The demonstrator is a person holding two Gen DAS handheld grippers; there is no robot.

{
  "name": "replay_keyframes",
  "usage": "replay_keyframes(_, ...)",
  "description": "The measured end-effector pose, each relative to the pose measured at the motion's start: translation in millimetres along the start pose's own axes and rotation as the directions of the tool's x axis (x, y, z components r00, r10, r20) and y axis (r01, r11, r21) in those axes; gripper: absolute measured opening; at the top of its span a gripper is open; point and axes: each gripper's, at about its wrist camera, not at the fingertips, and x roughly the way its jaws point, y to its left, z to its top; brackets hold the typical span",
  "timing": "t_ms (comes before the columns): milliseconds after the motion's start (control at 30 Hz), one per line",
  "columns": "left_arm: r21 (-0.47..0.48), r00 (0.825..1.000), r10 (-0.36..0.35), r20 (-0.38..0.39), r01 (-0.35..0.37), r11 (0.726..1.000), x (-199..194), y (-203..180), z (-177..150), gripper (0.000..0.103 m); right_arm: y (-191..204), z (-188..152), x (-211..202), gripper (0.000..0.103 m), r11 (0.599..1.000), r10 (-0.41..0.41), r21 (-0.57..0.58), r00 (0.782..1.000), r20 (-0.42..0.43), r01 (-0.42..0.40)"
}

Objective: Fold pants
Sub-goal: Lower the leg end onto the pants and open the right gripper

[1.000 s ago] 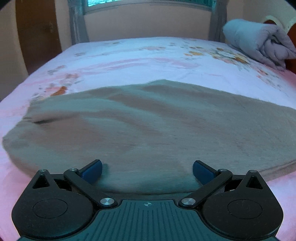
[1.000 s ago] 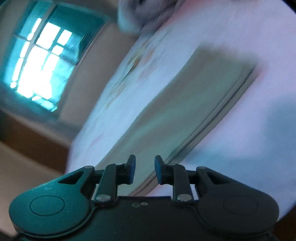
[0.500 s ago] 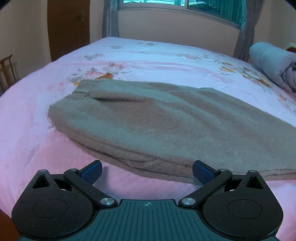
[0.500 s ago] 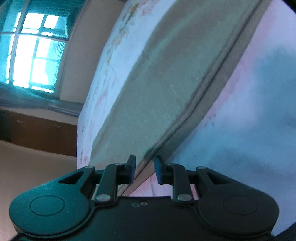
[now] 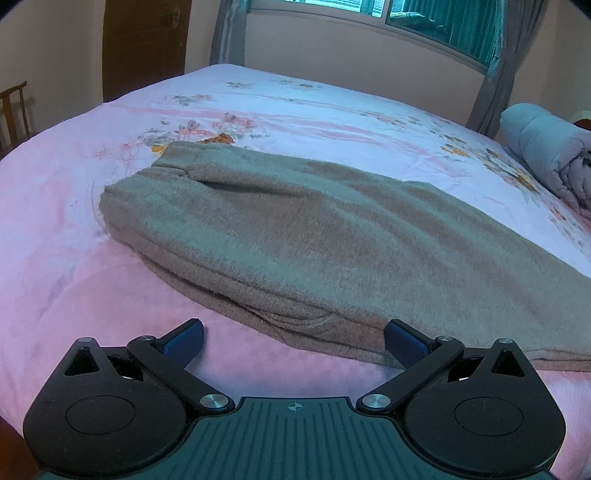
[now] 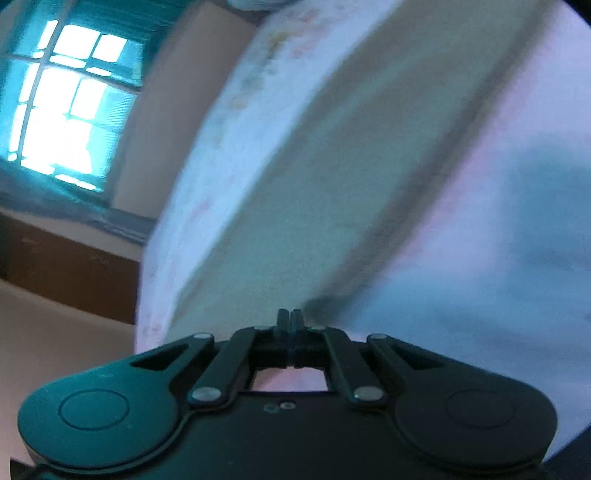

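Grey-brown fleece pants (image 5: 295,229) lie folded lengthwise on the pink floral bed sheet (image 5: 74,258), waistband at the far left. My left gripper (image 5: 293,332) stands wide open just in front of the pants' near edge, its blue pads (image 5: 184,338) on either side of that edge and apart from the cloth. In the tilted, blurred right wrist view the pants (image 6: 332,166) run diagonally. My right gripper (image 6: 290,317) is closing and its pads meet, right at the pants' lower edge. No cloth shows between the pads.
A rolled grey-blue blanket (image 5: 546,147) lies at the bed's far right. A brown door (image 5: 144,44) and a wooden chair (image 5: 14,107) stand at the left. A curtained window (image 5: 424,22) is behind the bed; a bright window (image 6: 62,110) shows in the right view.
The left gripper drew back from over the pants, so the bed's near strip now shows in front of them. The right gripper's jaws, slightly apart before, have come together at the pants' edge.
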Motion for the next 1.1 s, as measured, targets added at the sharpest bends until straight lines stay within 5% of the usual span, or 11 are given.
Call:
replay_keyframes(100, 0.000, 1.000, 0.011, 0.000, -0.011, 1.000, -4.3, -1.7, 2.3, 0.103, -7.1, 3.4, -1.7, 0.000, 0.996, 0.065, 0.057, 0.998, 0.015, -0.066)
replay_keyframes(367, -0.014, 0.998, -0.056, 0.017, 0.057, 0.998, -21.3, -52.9, -3.5, 0.103, -13.6, 19.2, -40.4, 0.008, 1.000, -0.005, -0.012, 0.992, 0.129, 0.007)
replay_keyframes(400, -0.001, 0.997, -0.077, 0.027, 0.077, 0.997, -23.8, -61.3, -7.7, 0.096, -12.5, 20.2, -44.0, 0.009, 0.999, -0.010, -0.031, 0.989, 0.147, 0.015)
replay_keyframes(500, 0.019, 0.995, -0.103, -0.004, 0.103, 0.995, -22.3, -78.5, -16.4, 0.042, -14.8, 23.5, -48.4, 0.010, 0.999, -0.006, -0.044, 0.987, 0.161, 0.013)
replay_keyframes(533, 0.007, 0.992, -0.125, -0.020, 0.125, 0.992, -19.6, -80.8, -18.8, 0.040, -15.4, 24.8, -47.1, 0.010, 0.999, -0.007, -0.044, 0.986, 0.165, 0.014)
replay_keyframes(1100, -0.072, 0.987, -0.150, -0.059, 0.146, 0.987, 0.7, -94.5, -15.3, 0.040, -82.1, 45.9, -23.2, 0.011, 0.973, 0.085, 0.198, 0.984, 0.160, -0.116)
